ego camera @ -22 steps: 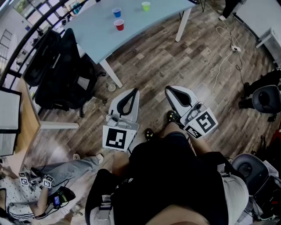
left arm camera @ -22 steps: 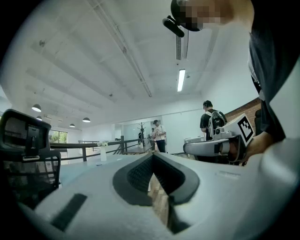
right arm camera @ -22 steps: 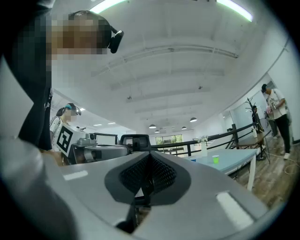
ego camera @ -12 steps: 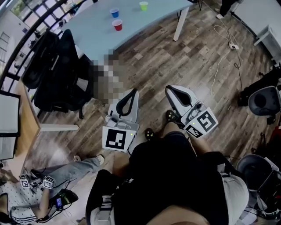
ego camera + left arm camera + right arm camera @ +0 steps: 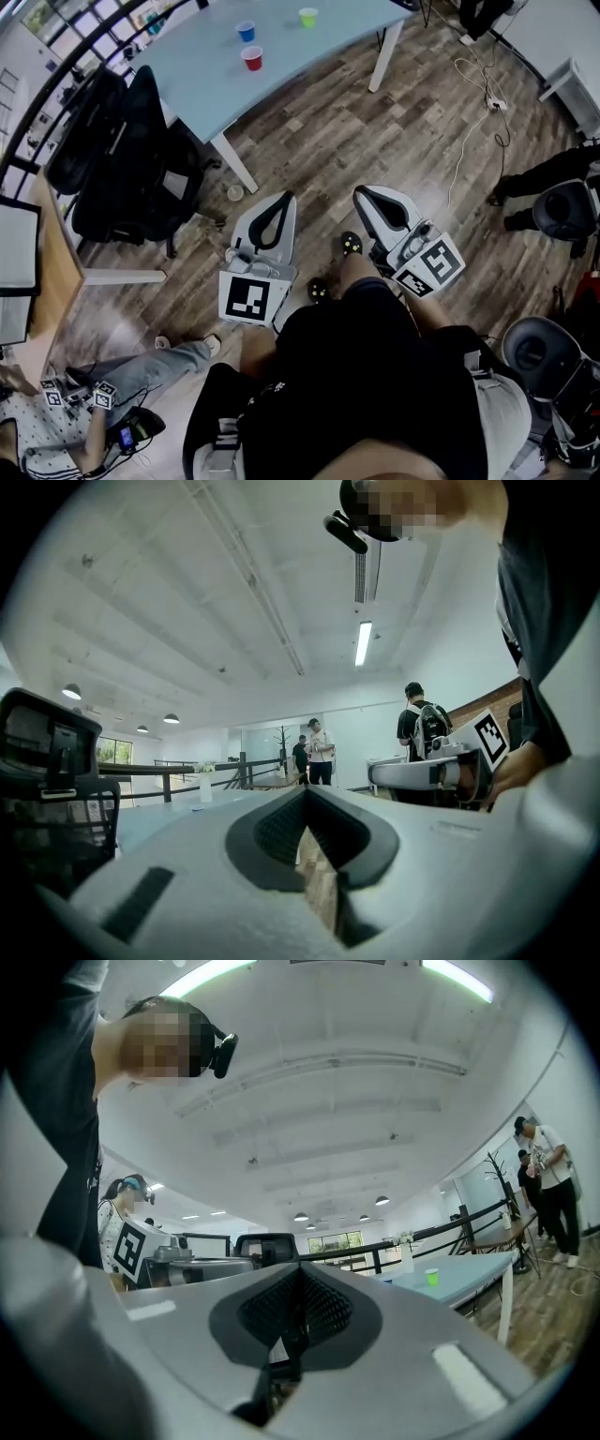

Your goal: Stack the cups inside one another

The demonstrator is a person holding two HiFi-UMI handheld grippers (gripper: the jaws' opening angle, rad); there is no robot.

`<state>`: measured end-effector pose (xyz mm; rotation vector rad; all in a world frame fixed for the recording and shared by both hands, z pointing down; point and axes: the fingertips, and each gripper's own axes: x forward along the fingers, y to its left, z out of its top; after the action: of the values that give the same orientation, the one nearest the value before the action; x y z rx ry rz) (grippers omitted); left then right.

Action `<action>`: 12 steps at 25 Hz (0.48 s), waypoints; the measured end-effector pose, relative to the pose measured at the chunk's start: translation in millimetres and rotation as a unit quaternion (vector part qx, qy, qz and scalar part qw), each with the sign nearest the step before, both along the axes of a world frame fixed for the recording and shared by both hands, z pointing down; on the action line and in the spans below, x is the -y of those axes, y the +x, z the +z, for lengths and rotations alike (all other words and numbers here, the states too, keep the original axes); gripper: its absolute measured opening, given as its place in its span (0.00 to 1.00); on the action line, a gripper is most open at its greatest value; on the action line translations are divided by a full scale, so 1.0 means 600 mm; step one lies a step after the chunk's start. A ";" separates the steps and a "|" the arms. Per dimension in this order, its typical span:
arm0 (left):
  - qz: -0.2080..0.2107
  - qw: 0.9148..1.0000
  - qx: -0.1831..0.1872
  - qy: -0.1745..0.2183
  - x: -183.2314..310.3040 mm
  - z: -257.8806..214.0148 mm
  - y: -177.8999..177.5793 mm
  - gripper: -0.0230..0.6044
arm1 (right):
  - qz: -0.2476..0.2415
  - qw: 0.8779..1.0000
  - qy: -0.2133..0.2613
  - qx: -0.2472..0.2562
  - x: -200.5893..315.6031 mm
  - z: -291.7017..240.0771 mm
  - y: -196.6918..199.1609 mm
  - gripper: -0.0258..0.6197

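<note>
Three cups stand apart on a light blue table far ahead of me: a blue cup, a red cup and a green cup. The right gripper view shows the green cup small on the table's edge. My left gripper and right gripper are held side by side over the wooden floor, well short of the table. Both are shut with nothing between the jaws. In their own views the left gripper's and right gripper's tips meet.
Black office chairs stand left of the table, beside a wooden desk. A person sits on the floor at the lower left. Cables trail across the floor at the right, near another chair. People stand in the distance.
One of my shoes has stepped forward on the floor. Someone's legs have come into view at the right edge. Both grippers stay shut and held as before.
</note>
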<state>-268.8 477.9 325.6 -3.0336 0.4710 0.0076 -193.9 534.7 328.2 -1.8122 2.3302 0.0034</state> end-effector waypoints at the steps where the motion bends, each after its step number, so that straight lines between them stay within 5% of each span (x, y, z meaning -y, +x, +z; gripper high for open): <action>1: -0.001 1.000 -0.001 -0.002 0.004 0.001 0.000 0.01 | -0.001 1.000 0.000 0.001 0.004 0.000 0.001 0.04; 12: -0.029 1.000 -0.006 -0.003 0.076 0.004 0.021 0.01 | -0.011 1.000 0.010 0.008 0.080 0.002 0.049 0.04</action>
<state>-256.0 432.1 328.0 -3.0265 0.5622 0.0211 -164.3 486.7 329.7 -1.7720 2.3303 0.0105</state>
